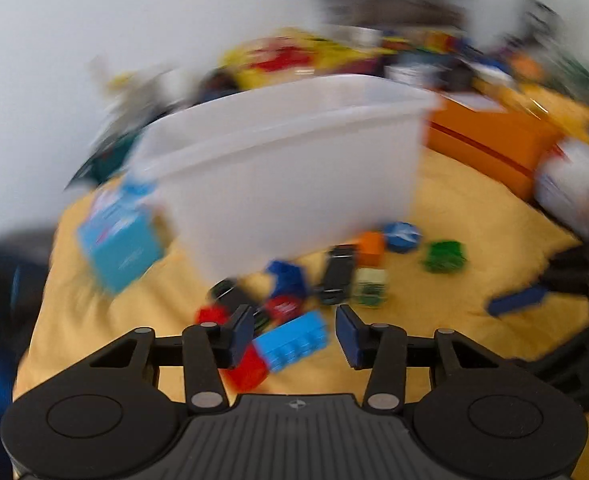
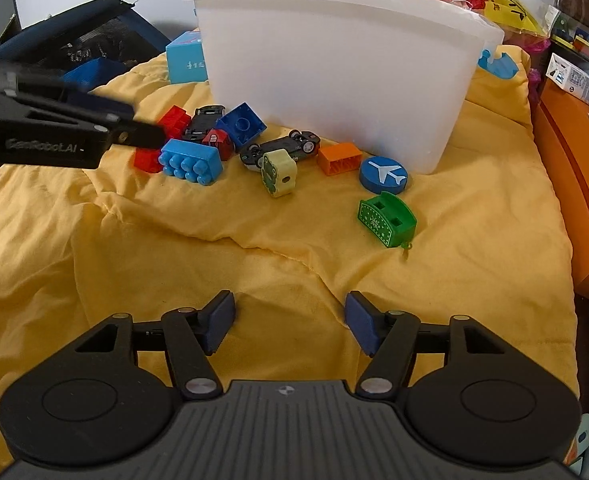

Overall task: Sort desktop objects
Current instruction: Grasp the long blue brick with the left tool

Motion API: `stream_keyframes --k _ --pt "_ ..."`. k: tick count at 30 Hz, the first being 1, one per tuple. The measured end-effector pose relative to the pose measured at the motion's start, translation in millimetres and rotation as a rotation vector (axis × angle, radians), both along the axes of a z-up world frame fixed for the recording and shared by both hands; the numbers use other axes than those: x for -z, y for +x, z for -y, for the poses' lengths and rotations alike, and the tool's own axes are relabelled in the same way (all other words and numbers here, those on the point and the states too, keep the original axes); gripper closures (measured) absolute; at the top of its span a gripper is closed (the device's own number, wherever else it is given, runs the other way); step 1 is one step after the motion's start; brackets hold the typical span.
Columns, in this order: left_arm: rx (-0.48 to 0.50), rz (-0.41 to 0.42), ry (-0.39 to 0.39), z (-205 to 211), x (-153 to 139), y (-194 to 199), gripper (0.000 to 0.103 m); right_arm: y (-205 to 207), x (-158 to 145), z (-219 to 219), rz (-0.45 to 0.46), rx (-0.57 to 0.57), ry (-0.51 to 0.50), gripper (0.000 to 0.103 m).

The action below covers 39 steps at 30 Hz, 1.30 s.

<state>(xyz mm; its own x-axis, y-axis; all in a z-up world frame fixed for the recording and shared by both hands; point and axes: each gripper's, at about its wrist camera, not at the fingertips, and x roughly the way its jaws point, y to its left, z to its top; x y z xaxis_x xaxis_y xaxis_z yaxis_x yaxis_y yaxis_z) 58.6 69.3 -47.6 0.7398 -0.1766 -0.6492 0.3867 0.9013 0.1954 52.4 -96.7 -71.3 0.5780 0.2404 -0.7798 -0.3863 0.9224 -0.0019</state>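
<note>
left tongs: left gripper (image 1: 294, 330) spread, nothing pinched; light blue studded plastic brick (image 1: 292, 340) lies between and below its pads.
right tongs: right gripper (image 2: 290, 320) spread, hanging empty over the yellow quilted cloth (image 2: 174, 264).
where: brick lies on its side among the toys, near the translucent white plastic bin (image 2: 334, 72).
handling: likely light, stiff, smooth; take it across the flat long sides, not the studs.
count: two black toy cars (image 2: 280, 148), two red bricks, one green block (image 2: 386, 218), one blue airplane disc (image 2: 383, 175).
</note>
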Motion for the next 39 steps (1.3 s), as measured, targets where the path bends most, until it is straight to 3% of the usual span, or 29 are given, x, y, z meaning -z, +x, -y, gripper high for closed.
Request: stream_keyframes --k 3,5,8,10,12,13,17,20,23,25,28,35,39 --pt "0.137 -0.014 0.213 21 18 6 0.062 0 0 -1 0.0 0.004 -0.002 0.037" --pt "0.23 -0.046 0.301 26 32 11 0.062 -1 1 -1 0.001 0.007 -0.002 0.037" --pt "0.285 -0.049 0.387 26 43 20 0.051 -3 1 0 0.003 0.011 0.001 0.036" --pt "0.294 -0.073 0.352 21 42 33 0.049 -3 2 -1 0.003 0.018 0.003 0.036" --pt "0.267 -0.081 0.32 14 40 43 0.069 -4 2 0 0.005 0.02 0.002 0.036" --pt "0.241 -0.094 0.3 11 38 48 0.07 -4 2 0 0.004 0.02 0.002 0.036" --pt "0.119 -0.192 0.041 -11 14 49 0.072 -4 2 2 0.005 0.018 0.002 0.036" --pt "0.067 -0.233 -0.082 -13 1 21 0.072 -4 3 4 0.004 0.024 0.014 0.036" --pt "0.014 -0.322 -0.178 -13 6 -4 0.072 -3 3 4 0.003 0.023 0.013 0.036" --pt "-0.022 -0.367 -0.196 -10 17 -15 0.072 -3 3 4 0.004 0.023 0.012 0.035" --pt "-0.034 -0.401 -0.161 0 39 -24 0.075 -2 3 5 0.005 0.022 0.015 0.034" --pt "-0.073 -0.325 -0.167 0 38 -30 0.073 -2 4 5 0.006 0.02 0.013 0.033" --pt "-0.085 -0.289 -0.188 -8 33 -39 0.061 -4 1 7 0.008 0.02 0.015 0.033"
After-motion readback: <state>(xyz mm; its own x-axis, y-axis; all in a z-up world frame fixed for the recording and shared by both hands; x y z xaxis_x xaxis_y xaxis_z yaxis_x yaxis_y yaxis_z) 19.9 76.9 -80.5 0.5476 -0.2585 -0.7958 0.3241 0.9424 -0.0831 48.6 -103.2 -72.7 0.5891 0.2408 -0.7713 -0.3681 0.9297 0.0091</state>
